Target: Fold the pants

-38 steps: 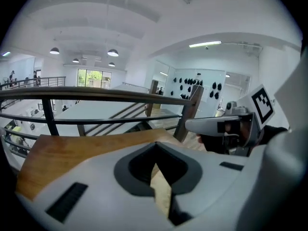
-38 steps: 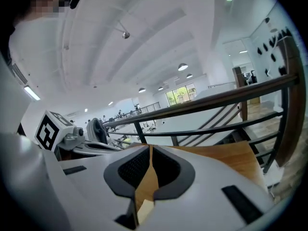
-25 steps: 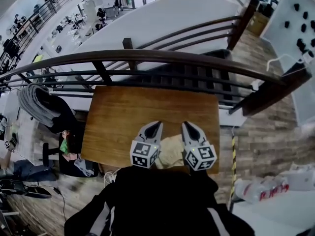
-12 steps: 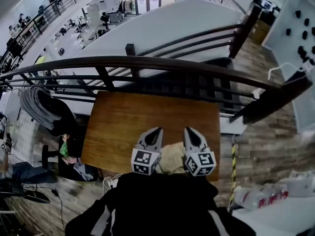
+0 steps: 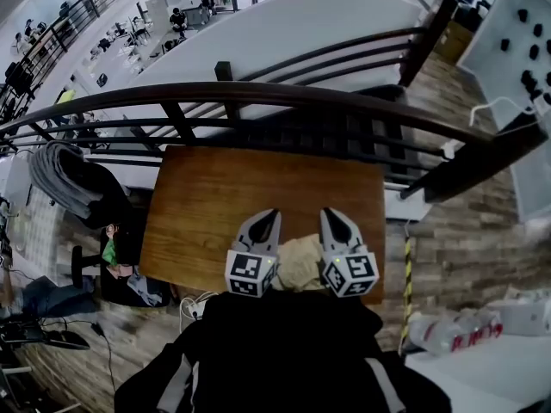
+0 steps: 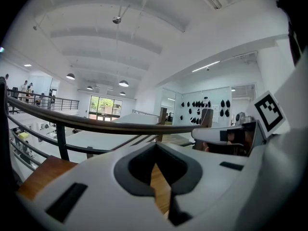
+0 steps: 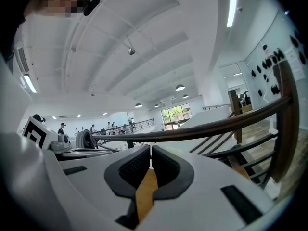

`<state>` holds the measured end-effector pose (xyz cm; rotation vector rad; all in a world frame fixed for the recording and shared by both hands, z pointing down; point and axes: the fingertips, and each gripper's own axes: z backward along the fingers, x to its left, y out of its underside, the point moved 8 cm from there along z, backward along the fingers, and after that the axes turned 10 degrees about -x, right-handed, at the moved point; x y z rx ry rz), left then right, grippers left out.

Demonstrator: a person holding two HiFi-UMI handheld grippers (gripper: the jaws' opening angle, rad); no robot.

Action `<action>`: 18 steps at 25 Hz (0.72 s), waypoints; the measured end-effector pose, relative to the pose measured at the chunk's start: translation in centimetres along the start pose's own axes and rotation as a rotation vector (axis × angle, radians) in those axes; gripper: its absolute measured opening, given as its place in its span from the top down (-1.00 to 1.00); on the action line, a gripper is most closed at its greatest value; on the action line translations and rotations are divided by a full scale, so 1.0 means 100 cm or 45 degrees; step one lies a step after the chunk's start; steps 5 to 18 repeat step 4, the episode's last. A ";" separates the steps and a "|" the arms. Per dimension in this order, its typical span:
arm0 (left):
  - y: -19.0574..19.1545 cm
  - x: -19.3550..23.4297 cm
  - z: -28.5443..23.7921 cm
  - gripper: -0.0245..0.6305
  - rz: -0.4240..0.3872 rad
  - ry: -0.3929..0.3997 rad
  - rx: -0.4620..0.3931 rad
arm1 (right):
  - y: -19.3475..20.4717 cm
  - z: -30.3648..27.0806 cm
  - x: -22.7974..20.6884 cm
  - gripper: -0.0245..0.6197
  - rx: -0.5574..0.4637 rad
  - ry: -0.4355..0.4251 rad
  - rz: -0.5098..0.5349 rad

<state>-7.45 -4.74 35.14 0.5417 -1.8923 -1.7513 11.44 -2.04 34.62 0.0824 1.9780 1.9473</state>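
Observation:
A folded bundle of beige pants [image 5: 301, 261] lies at the near edge of the wooden table [image 5: 232, 205], right in front of the person's dark jacket. My left gripper [image 5: 269, 217] hovers at the bundle's left side and my right gripper [image 5: 330, 215] at its right side, both pointing away across the table. In the left gripper view the left gripper [image 6: 155, 146] is shut, with only table wood showing past its tips. The right gripper [image 7: 151, 151] is shut too in the right gripper view, and no cloth sits between its pads.
A dark curved railing [image 5: 258, 97] runs just beyond the table's far edge, with a drop to a lower floor behind it. A chair draped with a grey garment [image 5: 65, 179] stands left of the table. Yellow-black tape [image 5: 407, 274] marks the floor at the right.

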 end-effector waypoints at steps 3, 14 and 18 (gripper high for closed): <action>-0.001 0.001 0.000 0.92 -0.003 -0.008 -0.005 | -0.001 -0.001 0.000 0.88 -0.005 -0.002 -0.001; -0.001 0.001 0.000 0.92 -0.004 -0.010 -0.006 | -0.001 -0.001 -0.001 0.88 -0.006 -0.003 -0.001; -0.001 0.001 0.000 0.92 -0.004 -0.010 -0.006 | -0.001 -0.001 -0.001 0.88 -0.006 -0.003 -0.001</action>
